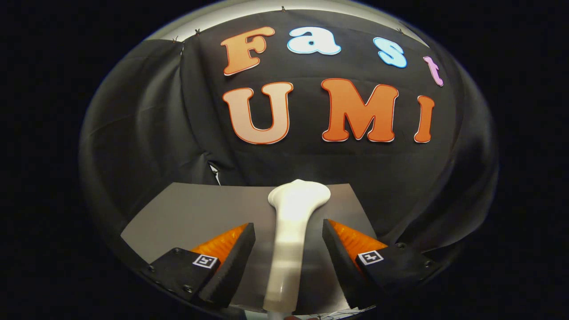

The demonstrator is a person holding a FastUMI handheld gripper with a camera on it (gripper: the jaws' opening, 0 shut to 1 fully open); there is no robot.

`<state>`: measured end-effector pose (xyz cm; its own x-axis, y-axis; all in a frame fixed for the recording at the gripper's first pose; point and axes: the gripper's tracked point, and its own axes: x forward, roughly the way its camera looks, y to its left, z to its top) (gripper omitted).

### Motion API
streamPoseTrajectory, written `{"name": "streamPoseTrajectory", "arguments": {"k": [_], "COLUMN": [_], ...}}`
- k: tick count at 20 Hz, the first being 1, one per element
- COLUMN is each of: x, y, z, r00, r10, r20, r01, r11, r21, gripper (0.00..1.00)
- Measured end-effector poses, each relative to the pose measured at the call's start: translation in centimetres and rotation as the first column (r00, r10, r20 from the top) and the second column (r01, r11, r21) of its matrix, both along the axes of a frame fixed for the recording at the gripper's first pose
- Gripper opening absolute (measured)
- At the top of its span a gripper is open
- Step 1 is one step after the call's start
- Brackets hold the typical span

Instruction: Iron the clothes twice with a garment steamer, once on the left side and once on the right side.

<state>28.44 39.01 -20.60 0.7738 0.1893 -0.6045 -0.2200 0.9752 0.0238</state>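
A white garment steamer [297, 200] lies lengthwise between my fingers on a flat grey surface [195, 213]. Its slim handle runs back toward me and its wider head sits just beyond the fingertips, near the surface's far edge. My gripper [289, 224] is open, one finger on each side of the handle. A small gap shows between each finger and the handle, so neither pad presses on it. I see no garment on the grey surface.
The booth's black cloth wall [146, 133] hangs close behind the grey surface and wraps round both sides. A small tear in the cloth [214, 172] shows white just past the surface's far left corner.
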Motion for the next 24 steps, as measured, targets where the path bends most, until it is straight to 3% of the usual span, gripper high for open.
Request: {"name": "streamPoseTrajectory", "arguments": {"k": [5,9,12,14,15,24], "x": [0.6,0.8,0.8,0.6,0.6,0.4], "y": [-0.3,0.0,-0.1,-0.4,-0.3,0.8], "z": [-1.7,-3.2,-3.9,-4.4,-4.7,-3.9], "r00": [0.999,0.996,0.992,0.989,0.985,0.987], "r10": [-0.006,-0.003,-0.006,-0.016,-0.009,0.050], "r20": [-0.052,-0.093,-0.125,-0.149,-0.169,-0.150], "r01": [0.004,-0.003,-0.002,0.006,-0.002,-0.054], "r11": [0.999,0.998,0.998,0.998,0.998,0.998], "r21": [-0.041,-0.063,-0.070,-0.069,-0.064,-0.020], "gripper": [0.95,0.82,0.79,0.70,0.60,0.41]}}
